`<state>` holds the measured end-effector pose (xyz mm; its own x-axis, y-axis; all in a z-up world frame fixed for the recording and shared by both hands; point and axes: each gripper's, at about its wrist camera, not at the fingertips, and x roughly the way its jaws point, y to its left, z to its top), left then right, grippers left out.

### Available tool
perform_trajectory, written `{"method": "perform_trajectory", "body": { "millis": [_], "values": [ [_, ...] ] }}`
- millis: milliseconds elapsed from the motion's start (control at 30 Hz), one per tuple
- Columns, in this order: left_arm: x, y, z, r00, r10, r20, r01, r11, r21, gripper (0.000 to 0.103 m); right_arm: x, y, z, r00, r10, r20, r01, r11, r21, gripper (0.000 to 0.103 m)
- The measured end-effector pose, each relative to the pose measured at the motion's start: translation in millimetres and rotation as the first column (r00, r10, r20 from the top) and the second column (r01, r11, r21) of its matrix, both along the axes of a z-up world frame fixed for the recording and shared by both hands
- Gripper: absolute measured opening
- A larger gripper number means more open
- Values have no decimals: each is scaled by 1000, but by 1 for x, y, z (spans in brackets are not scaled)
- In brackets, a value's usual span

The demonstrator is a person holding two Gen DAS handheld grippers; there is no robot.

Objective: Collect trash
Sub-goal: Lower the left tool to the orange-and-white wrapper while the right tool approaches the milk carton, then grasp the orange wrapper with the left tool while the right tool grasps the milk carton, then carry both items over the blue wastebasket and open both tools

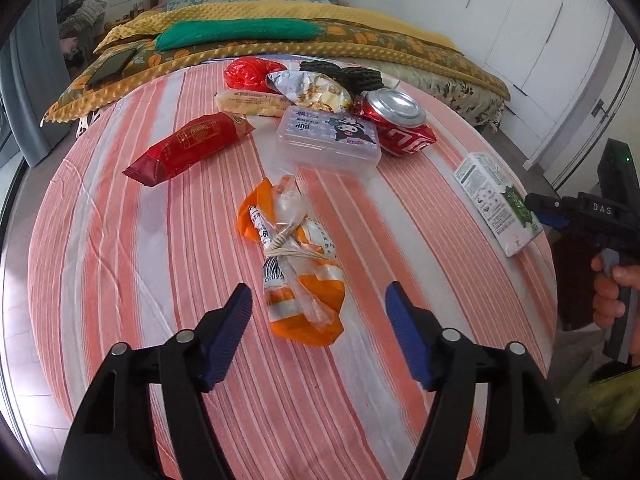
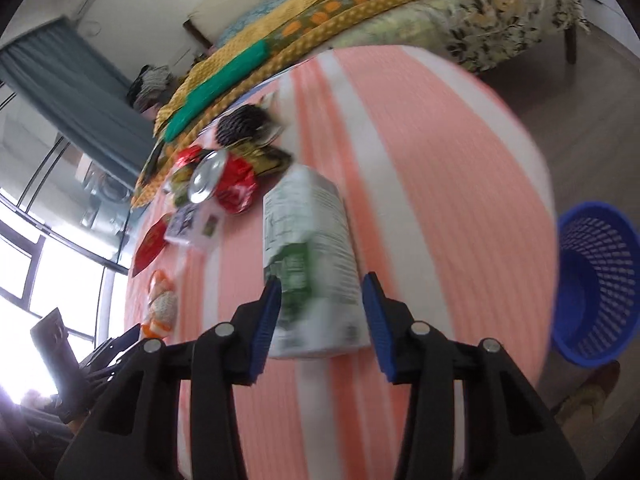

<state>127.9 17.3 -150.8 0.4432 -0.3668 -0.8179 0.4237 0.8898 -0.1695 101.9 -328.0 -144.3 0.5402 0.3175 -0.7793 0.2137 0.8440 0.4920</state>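
right gripper (image 2: pixel 322 312) jaws apart, one on each side of white-green carton (image 2: pixel 310 264); no squeeze seen yet. carton lies on striped table (image 2: pixel 440 160), at 3 o'clock edge from where left side looks. good way, i think: push in more, pinch carton middle, lift flat, carry to blue basket (image 2: pixel 600 280) at 3 o'clock on floor. left gripper (image 1: pixel 318 308) jaws apart, over orange wrapper (image 1: pixel 296 256). count: one carton, one crushed red can (image 1: pixel 396 120), one clear box (image 1: pixel 328 136), one red packet (image 1: pixel 188 148), one basket.
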Motion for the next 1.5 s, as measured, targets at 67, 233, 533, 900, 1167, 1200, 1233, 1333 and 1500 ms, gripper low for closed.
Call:
{"method": "perform_trajectory", "body": {
  "millis": [67, 233, 533, 900, 1167, 1200, 1233, 1333, 1500],
  "values": [
    [4, -1, 0, 1000, -3, -1, 3, 1000, 14, 82, -1, -5, 5, 1000, -6, -6, 5, 999, -50, 48],
    [21, -4, -8, 999, -1, -54, 3, 1000, 30, 82, 14, 17, 18, 994, 107, -36, -112, 970, -216, 85],
    [39, -2, -13, 998, 19, -66, -14, 997, 75, 45, 51, 55, -5, 951, 233, -204, -300, 855, -423, 49],
    [6, -55, 31, 994, -109, -27, 108, 993, -47, 42, 6, -2, 54, 983, 181, 9, -169, 935, -313, 49],
    [-31, -212, 62, 920, -391, -20, 384, 911, -151, 42, -47, -147, 44, 997, -73, -31, 57, 930, -363, 49],
    [-35, -233, 61, 907, -420, -20, 412, 899, -151, 42, -53, -163, 38, 994, -102, -45, 78, 925, -371, 49],
    [-39, -255, 59, 893, -449, -22, 441, 885, -150, 42, -59, -177, 32, 991, -121, -55, 92, 925, -369, 49],
    [-51, -321, 41, 853, -520, -50, 510, 849, -137, 42, -75, -215, 13, 981, -178, -84, 137, 923, -360, 49],
    [-57, -415, -8, 801, -584, -127, 578, 811, -87, 42, -95, -267, -15, 959, -259, -111, 212, 923, -322, 49]
  ]
}}
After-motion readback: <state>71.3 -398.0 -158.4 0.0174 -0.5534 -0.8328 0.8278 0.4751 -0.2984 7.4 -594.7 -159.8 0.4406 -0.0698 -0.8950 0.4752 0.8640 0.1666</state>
